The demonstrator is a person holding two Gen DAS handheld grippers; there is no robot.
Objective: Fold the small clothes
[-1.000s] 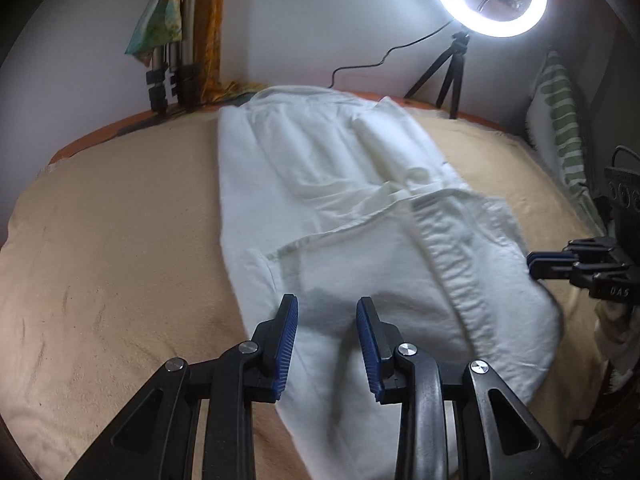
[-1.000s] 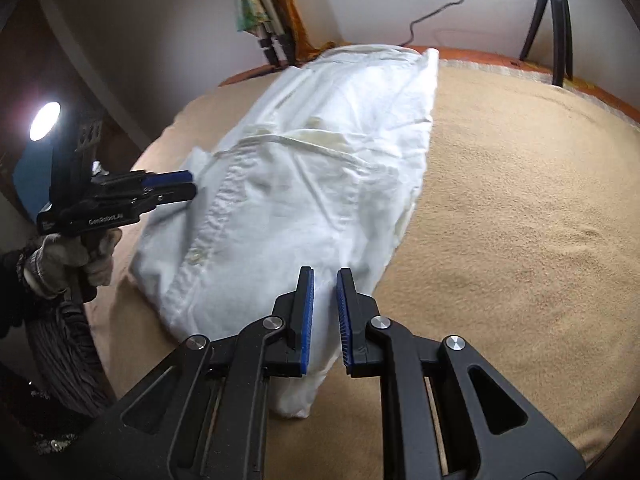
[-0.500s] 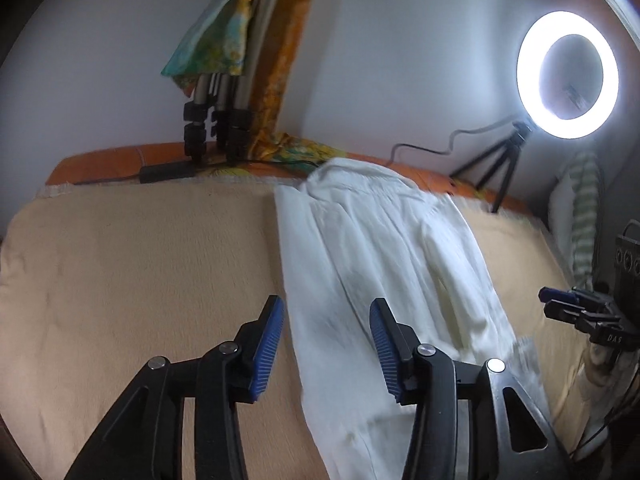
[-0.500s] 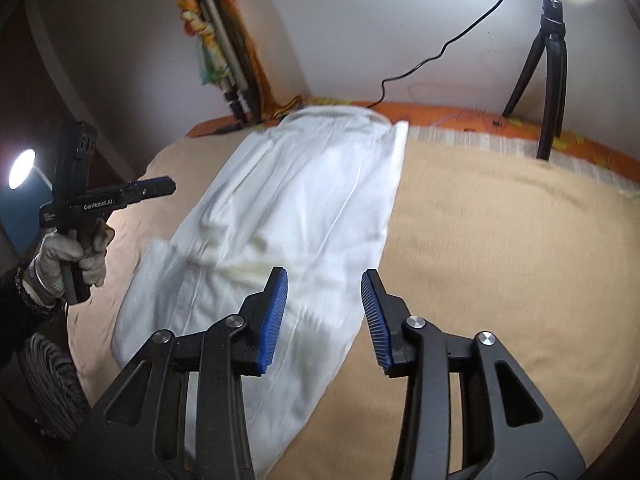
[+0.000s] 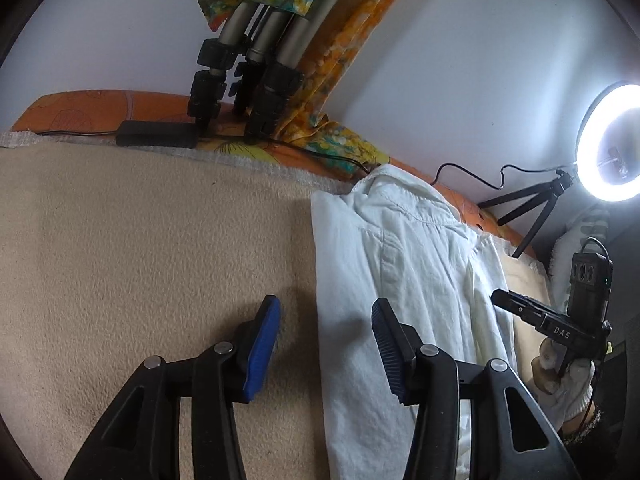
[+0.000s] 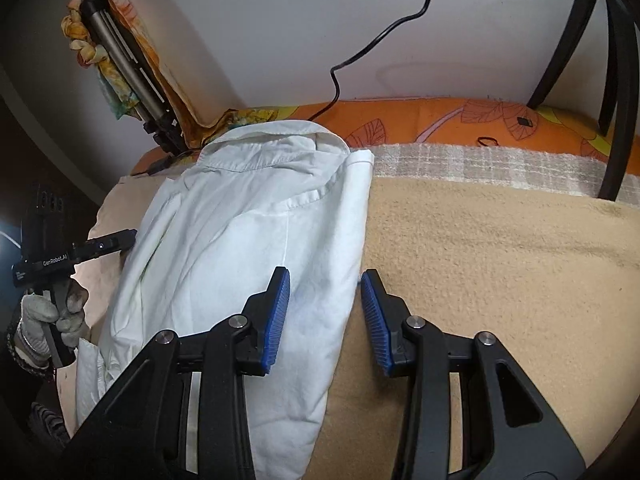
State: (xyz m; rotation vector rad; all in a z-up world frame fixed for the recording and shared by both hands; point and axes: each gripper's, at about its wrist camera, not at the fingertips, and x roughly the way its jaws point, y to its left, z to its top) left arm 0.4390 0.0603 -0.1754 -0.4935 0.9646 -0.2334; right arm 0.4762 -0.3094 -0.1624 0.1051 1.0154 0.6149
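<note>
So: beige blanket point(image 5: 140, 260) covers the bed, white shirt point(image 5: 400, 280) lies on it lengthwise, collar toward the wall, both long sides already folded in to a narrow strip, far as I can judge. Step in hand looks like the gap btwn folds: sides done, cross-fold not yet. My left gripper point(image 5: 324, 344) hovers over the shirt's left edge, fingers spread wide, holding nothing; one finger is over blanket, the other over cloth. My right gripper point(image 6: 324, 312) does the same at the right edge, also spread and empty. Next move prob needs both to drop to the near hem (out of view below), pinch all layers and carry them toward the collar w/o the tucked sides slipping out. Containers: none visible. Ring light point(image 5: 612, 144) and tripod point(image 5: 248, 60) stand by the wall.
</note>
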